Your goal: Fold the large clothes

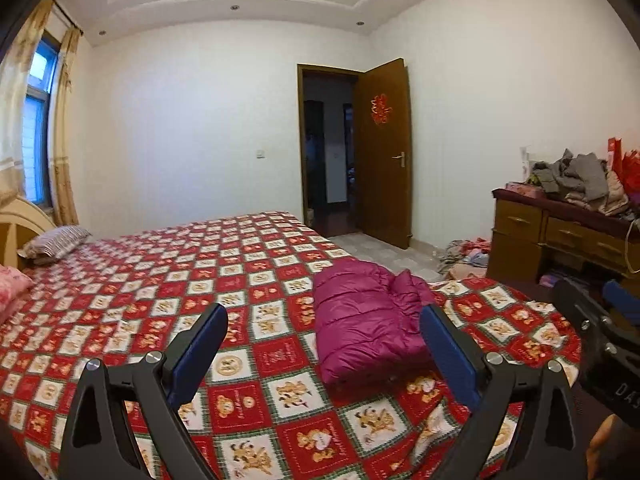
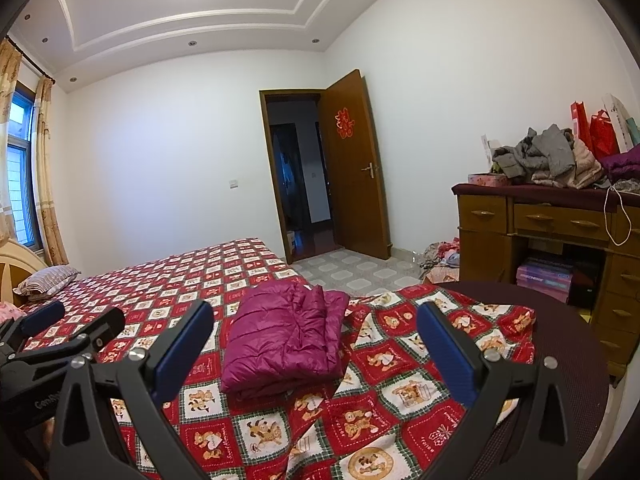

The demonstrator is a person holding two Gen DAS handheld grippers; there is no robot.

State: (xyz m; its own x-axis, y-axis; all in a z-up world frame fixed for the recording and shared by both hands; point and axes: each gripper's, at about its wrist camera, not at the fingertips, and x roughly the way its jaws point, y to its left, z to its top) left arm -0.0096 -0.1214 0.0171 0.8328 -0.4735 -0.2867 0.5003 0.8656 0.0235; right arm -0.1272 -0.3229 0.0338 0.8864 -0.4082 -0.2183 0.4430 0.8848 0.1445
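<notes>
A: Up close, the left gripper and right gripper gape wide, holding nothing.

B: And the purple puffy jacket?

A: Folded on the bed. Probably soft, light, slippery. Pinch a thick folded edge.

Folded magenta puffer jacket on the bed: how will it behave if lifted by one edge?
The puffer jacket looks quilted and puffy, so probably light for its bulk. Its layers lie loose, so a one-edge lift would likely unfold it. The shell looks shiny, so possibly slippery on the bedspread.
</notes>
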